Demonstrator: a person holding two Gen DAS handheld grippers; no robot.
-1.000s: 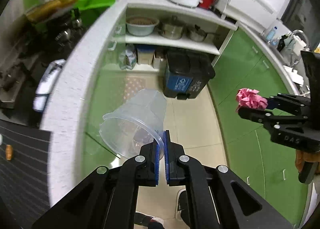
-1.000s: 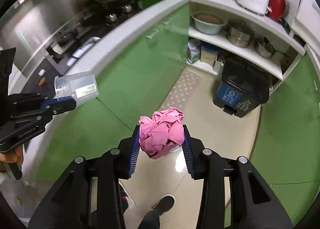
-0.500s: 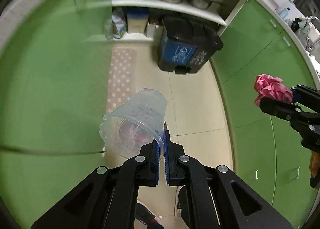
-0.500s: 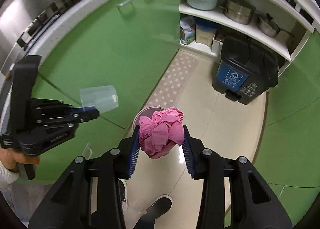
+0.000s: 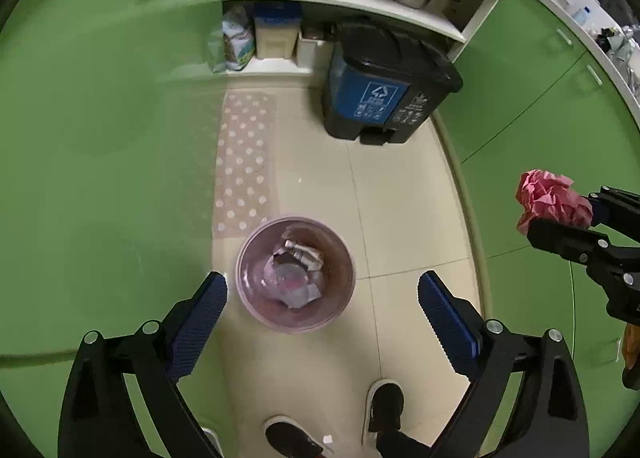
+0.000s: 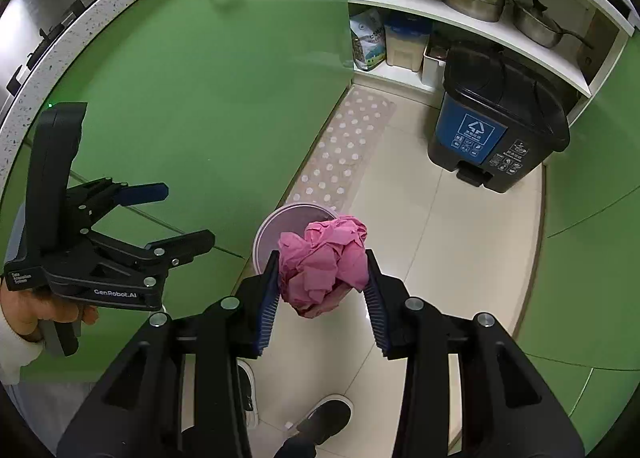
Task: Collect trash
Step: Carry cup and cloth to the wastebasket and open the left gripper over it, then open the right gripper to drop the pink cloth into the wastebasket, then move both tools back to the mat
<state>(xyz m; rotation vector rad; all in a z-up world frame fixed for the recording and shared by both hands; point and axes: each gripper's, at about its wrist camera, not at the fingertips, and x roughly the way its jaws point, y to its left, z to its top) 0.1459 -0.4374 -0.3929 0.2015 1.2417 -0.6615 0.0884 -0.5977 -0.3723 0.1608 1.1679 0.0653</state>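
A small pink waste bin (image 5: 296,274) with crumpled scraps inside stands on the tiled floor, right below my left gripper (image 5: 322,308), which is open wide and empty. The clear plastic cup is hard to make out among the scraps in the bin. My right gripper (image 6: 322,286) is shut on a crumpled pink paper ball (image 6: 324,264) and holds it above the near rim of the bin (image 6: 276,225). The ball also shows at the right of the left wrist view (image 5: 552,203). The left gripper shows at the left of the right wrist view (image 6: 176,213).
A black and blue pedal bin (image 5: 384,89) stands further along the floor under open shelves with pots and a basin. Green cabinet doors (image 5: 100,137) line both sides. A dotted mat (image 5: 244,161) lies beyond the pink bin. The person's shoes (image 5: 384,406) are below.
My left gripper has opened and the clear cup has left it. Both grippers have moved down over the pink bin, which has come into view. The right gripper still holds the paper ball.
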